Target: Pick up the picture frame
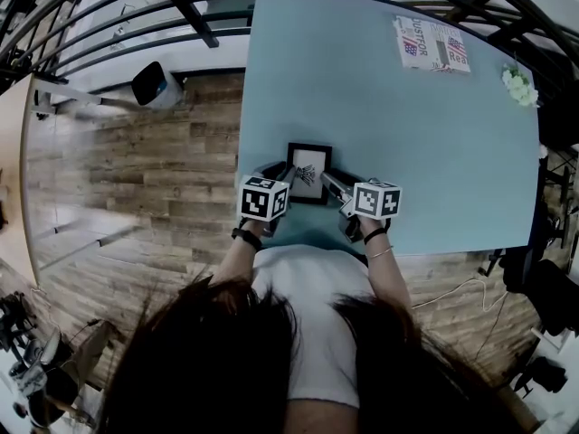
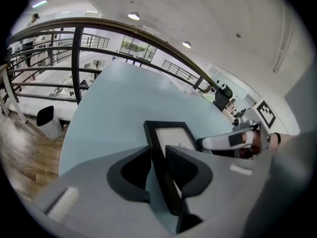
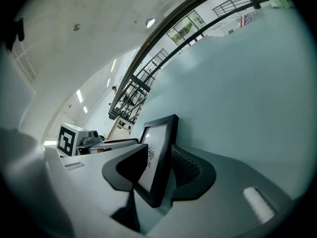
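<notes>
A small black picture frame (image 1: 308,172) holding a white print lies at the near edge of the light blue table (image 1: 407,134). I cannot tell whether it rests on the table or hangs just above it. My left gripper (image 1: 277,174) has the frame's (image 2: 171,135) left edge between its jaws (image 2: 157,152), and the pads close against the black moulding. My right gripper (image 1: 331,184) straddles the frame's (image 3: 159,133) right edge. Its jaws (image 3: 158,158) stand wider than the moulding, with a strip of the print showing inside the left jaw.
A flag-printed paper (image 1: 431,43) and white flowers (image 1: 519,87) lie at the table's far right. A dark metal railing (image 1: 136,25) runs along the far side. A white bin (image 1: 156,86) stands on the wooden floor (image 1: 163,179) to the left.
</notes>
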### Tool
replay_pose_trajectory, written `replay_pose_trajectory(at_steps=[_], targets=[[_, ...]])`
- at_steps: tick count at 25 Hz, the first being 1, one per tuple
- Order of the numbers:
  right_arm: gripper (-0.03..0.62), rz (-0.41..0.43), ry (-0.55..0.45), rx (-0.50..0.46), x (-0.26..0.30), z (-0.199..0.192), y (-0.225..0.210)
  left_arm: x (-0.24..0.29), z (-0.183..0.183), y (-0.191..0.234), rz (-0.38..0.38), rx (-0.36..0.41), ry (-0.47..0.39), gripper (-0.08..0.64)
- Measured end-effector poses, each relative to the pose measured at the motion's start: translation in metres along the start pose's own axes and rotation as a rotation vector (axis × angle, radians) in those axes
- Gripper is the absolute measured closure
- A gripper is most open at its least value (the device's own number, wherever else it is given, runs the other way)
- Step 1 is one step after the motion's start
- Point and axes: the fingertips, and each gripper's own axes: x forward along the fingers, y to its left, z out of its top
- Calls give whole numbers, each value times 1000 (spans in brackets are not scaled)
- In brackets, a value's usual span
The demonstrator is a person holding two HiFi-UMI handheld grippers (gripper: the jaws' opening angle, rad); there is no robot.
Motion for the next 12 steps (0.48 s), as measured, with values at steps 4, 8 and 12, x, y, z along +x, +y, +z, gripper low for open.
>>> replay_pose_trajectory(at_steps=[4,8,12], targets=[[471,24,40,43,5,-1,1,4,-2,0,8,-20,10,459],[472,50,75,105,5,-1,-1,4,-2,2,37,-28,13,459],[472,66,82,140,5,1,-1,3,-1,6,53,-56,8,440]])
